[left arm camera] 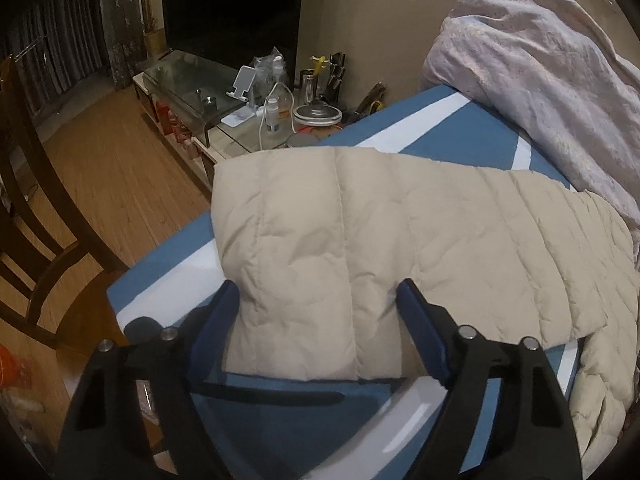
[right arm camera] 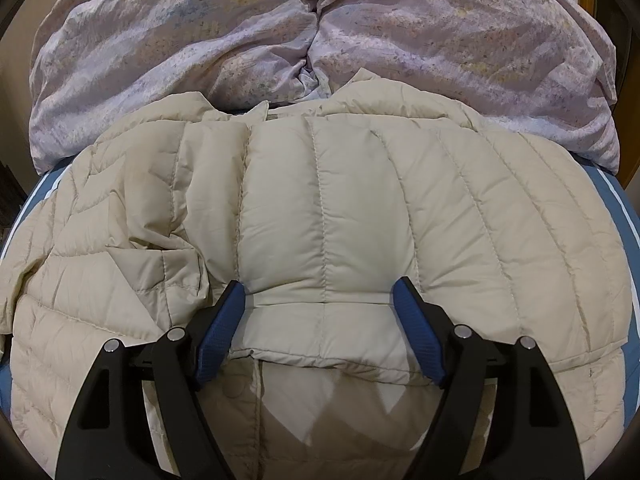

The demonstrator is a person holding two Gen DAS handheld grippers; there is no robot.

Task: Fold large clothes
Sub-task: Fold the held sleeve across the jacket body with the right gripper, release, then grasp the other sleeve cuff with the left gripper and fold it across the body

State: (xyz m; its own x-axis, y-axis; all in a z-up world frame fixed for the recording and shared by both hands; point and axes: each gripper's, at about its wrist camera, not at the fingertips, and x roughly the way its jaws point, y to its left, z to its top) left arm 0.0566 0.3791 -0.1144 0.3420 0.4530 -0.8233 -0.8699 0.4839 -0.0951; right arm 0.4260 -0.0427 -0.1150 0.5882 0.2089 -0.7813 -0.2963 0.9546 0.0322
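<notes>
A beige quilted down jacket lies spread on a blue bed sheet with white stripes. In the left wrist view my left gripper is open, its blue fingers on either side of a pinched part of the jacket near its near edge. In the right wrist view the jacket fills the frame. My right gripper is open, its fingers on either side of a folded panel with a seamed hem. Whether the pads touch the fabric I cannot tell.
A bunched lilac floral duvet lies behind the jacket, also at the right in the left wrist view. A low glass table with bottles and clutter stands past the bed's far corner. A dark wooden chair stands on the wood floor at left.
</notes>
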